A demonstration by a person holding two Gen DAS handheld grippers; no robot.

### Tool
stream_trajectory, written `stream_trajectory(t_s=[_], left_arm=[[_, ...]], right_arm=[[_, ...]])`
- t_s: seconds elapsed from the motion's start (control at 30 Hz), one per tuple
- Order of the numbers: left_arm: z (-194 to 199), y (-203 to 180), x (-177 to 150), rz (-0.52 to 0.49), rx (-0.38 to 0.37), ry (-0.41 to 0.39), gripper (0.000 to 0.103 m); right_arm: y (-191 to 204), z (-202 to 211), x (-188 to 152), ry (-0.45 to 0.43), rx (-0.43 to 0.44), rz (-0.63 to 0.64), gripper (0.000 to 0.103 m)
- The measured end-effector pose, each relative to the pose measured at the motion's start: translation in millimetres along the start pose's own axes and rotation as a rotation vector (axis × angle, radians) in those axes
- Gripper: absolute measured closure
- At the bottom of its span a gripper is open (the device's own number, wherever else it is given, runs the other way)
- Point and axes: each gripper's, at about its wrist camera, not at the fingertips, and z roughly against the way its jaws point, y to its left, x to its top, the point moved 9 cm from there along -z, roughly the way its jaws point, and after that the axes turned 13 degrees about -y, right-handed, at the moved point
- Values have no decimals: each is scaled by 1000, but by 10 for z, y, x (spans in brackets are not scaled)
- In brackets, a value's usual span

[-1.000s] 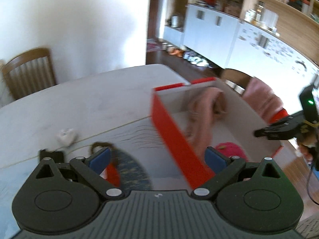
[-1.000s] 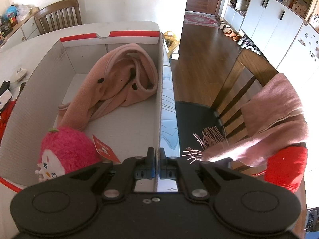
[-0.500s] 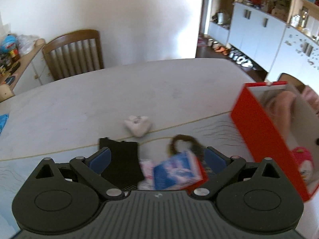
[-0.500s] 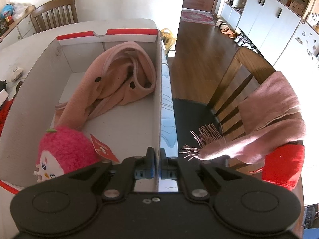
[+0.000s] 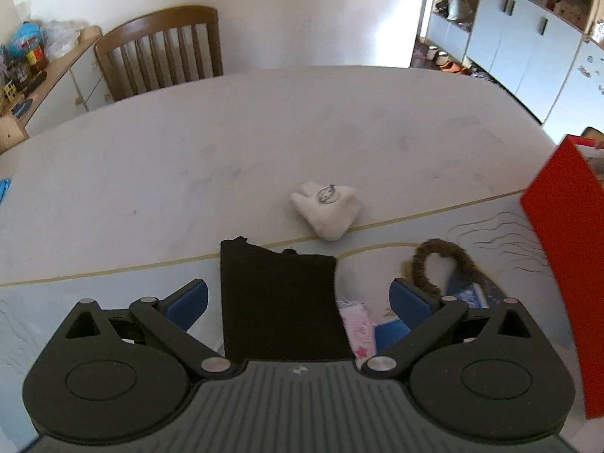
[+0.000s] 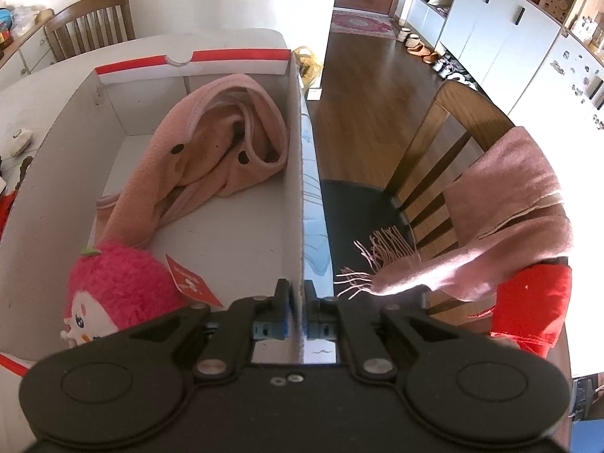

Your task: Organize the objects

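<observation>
Right tongs [image 6: 297,311] clamping box wall [image 6: 296,173], left tongs [image 5: 298,296] spread

The left gripper's body is hiding the near end of the black pouch [image 5: 277,302]. The picture's right edge is cutting off the red box [image 5: 566,264].

The right hand-held gripper [image 6: 296,315] is clamped on the near end of the right wall of a cardboard box [image 6: 295,173], one pad on each side. Inside the box lie a crumpled pink garment [image 6: 211,151] and a pink plush toy [image 6: 113,294] with a red tag [image 6: 190,283]. A pink scarf [image 6: 506,211] drapes over a wooden chair [image 6: 449,143] beside the desk [image 6: 11,102].
</observation>
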Motion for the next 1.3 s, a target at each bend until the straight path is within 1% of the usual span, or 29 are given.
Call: stream_trajectory(t_s=[0.23, 0.37, 0.5, 0.53, 0.57, 0.6, 0.63, 0.67, 0.7, 0.73, 0.77, 0.83, 0.9, 0.93, 0.97, 1.07, 1.17, 1.3], left_arm=[[-231, 109, -92, -3, 30, 44, 0], [-271, 149, -115, -1, 38, 47, 0], [-252, 160, -108, 7, 37, 32, 2], [-246, 155, -107, 5, 36, 29, 9], [-240, 146, -111, 1, 35, 26, 20], [-234, 141, -113, -1, 33, 27, 25], [-235, 145, -110, 2, 28, 28, 33], [-227, 146, -110, 5, 25, 28, 37], [-219, 150, -104, 5, 25, 25, 39], [-212, 150, -102, 5, 24, 25, 45], [-204, 147, -100, 4, 23, 27, 56], [-167, 143, -82, -5, 28, 20, 71], [-137, 133, -62, -5, 18, 15, 81], [-118, 137, -54, -7, 27, 13, 87], [-91, 144, -44, -5, 31, 13, 91], [0, 143, -4, 7, 6, -2, 96], [96, 144, 16, 10, 2, -3, 97], [303, 89, 65, 10, -18, -24, 97]], right_arm=[[9, -10, 1, 9, -13, 4, 96], [12, -16, -2, 12, -18, 6, 96], [17, -24, -3, 15, -22, 11, 96], [18, -27, -4, 16, -22, 10, 96], [19, -30, -4, 17, -23, 10, 96], [21, -31, -4, 17, -23, 12, 96], [19, -32, -4, 17, -23, 11, 96], [20, -32, -4, 17, -23, 10, 96], [21, -33, -3, 17, -23, 10, 96], [22, -32, -4, 17, -23, 11, 96], [25, -34, -4, 16, -23, 11, 96], [27, -38, -3, 16, -22, 11, 96], [27, -35, -4, 16, -22, 11, 96], [26, -35, -3, 16, -22, 12, 96], [30, -36, -2, 16, -21, 13, 96], [30, -40, 0, 13, -17, 16, 96], [27, -36, 2, 11, -15, 16, 96], [24, -35, 3, 6, -8, 15, 96]])
